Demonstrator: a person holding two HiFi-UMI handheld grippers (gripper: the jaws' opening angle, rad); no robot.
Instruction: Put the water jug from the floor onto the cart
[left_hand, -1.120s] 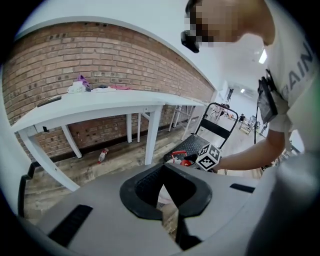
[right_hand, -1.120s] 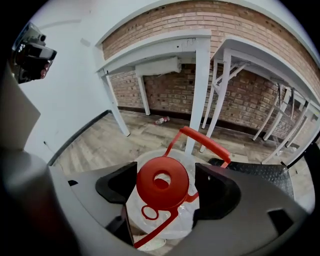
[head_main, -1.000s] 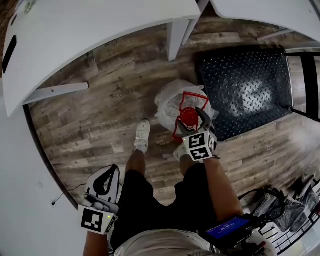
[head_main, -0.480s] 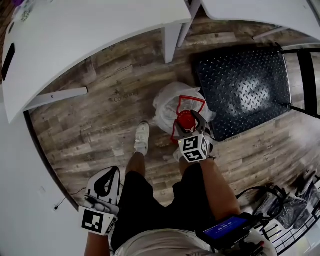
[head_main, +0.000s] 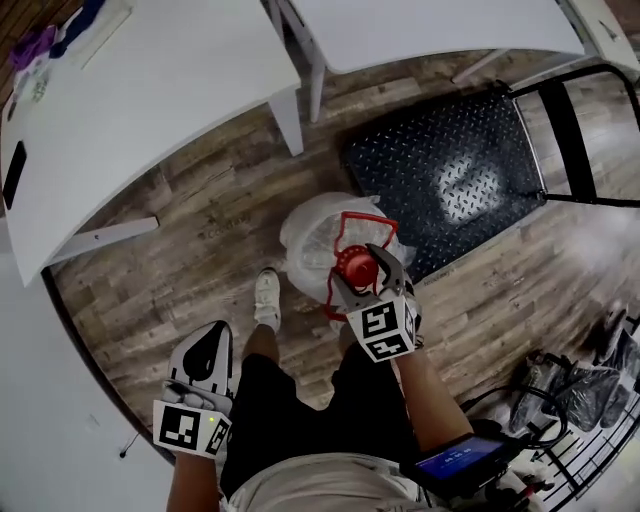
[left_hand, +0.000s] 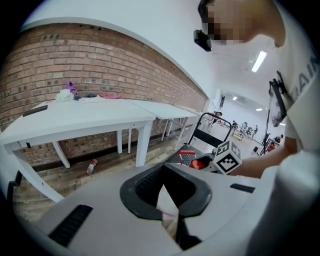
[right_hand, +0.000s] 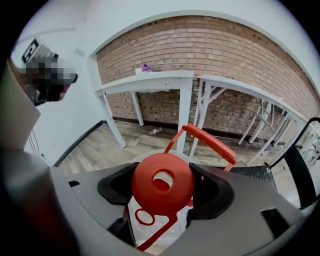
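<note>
Head view | right gripper (head_main: 358, 272) jaws just closed, clamping cap (right_hand: 150, 197) of water jug (head_main: 305, 235) | jug risen | left gripper (head_main: 212, 335) jaws together

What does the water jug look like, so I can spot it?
Find the black studded cart platform on the wooden floor. Just off its corner nearest the person's feet is the water jug: a big clear bottle with a red cap and red carrying handle; nothing beside it is red.

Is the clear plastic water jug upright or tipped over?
Upright: the jug shows its round red cap facing up, with the red handle raised beside it.
</note>
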